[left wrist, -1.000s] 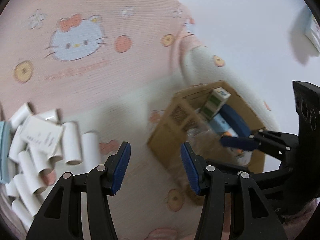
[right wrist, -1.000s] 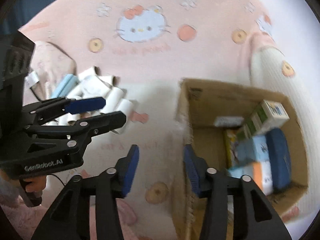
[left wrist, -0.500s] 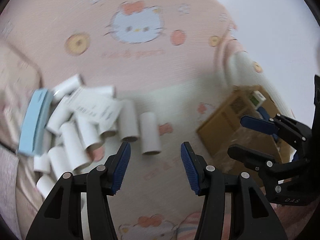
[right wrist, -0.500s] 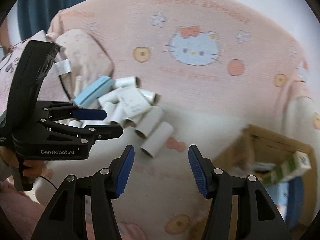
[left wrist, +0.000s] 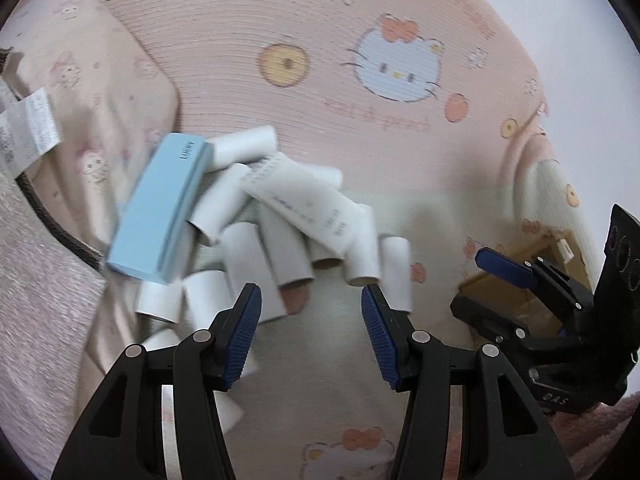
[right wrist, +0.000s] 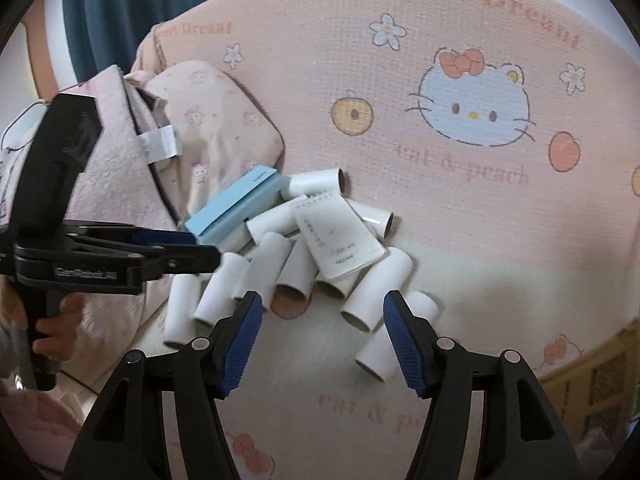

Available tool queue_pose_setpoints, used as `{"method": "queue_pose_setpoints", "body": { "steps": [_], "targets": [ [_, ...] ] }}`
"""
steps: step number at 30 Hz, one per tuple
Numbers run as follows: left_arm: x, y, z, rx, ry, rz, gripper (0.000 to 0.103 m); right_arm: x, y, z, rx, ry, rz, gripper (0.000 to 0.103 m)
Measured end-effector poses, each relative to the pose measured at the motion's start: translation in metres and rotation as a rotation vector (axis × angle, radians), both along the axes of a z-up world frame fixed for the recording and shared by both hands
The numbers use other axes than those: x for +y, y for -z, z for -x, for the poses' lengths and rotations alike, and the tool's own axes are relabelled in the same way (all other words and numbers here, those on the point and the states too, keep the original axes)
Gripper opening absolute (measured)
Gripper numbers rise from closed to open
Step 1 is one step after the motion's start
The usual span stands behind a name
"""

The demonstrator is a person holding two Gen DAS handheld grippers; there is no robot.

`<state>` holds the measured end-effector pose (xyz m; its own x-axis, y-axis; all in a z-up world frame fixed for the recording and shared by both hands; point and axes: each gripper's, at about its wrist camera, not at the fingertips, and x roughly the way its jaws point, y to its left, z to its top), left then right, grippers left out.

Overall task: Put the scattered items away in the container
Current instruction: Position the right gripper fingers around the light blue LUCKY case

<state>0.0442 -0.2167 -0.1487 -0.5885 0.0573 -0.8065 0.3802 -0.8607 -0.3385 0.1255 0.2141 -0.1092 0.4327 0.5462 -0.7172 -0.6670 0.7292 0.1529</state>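
My right tongs (right wrist: 322,334) are spreading their blue pads as I bring them down, and nothing sits between them yet; the nearest of the white cardboard tubes (right wrist: 390,340) lie just beyond the tips, two of them at the outer edge of the heap and free of the rest. My left tongs (left wrist: 311,330) stand wide and empty too, poised over the near edge of the same pile, with open tube mouths just past the pads.

To do this pick well I would take an outlying tube, not one buried under the white squeeze tube with grey print (right wrist: 336,236) that lies across the top of the heap. I think gripping across a tube's middle, with the pads square to its length, is safest: these are thin cardboard and will likely crush or squirt out if I pinch near an open end. A flat pale blue box (right wrist: 236,208) leans on the far side of the pile, against a pink patterned pillow (right wrist: 216,120); pulling a tube from beneath it could set the lot rolling.

All this lies on a pink cartoon-cat bedspread (right wrist: 460,184), soft ground, so I should press down lightly. The brown cardboard box (right wrist: 596,368) that serves as container sits at the right edge, near.
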Motion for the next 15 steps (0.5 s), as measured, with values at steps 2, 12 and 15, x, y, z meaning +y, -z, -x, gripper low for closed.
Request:
{"method": "queue_pose_setpoints", "body": {
  "steps": [2, 12, 15],
  "targets": [
    [-0.013, 0.003, -0.002, -0.015, -0.022, -0.001, 0.057, 0.008, 0.005, -0.006, 0.004, -0.006, 0.003, 0.061],
    [-0.074, 0.02, -0.015, -0.024, -0.161, -0.059, 0.057, 0.041, 0.029, -0.039, 0.216, -0.068, -0.118, 0.06],
    [-0.088, 0.023, -0.014, -0.01, -0.181, -0.092, 0.057, 0.055, 0.032, -0.043, 0.206, -0.076, -0.096, 0.043]
  ]
}}
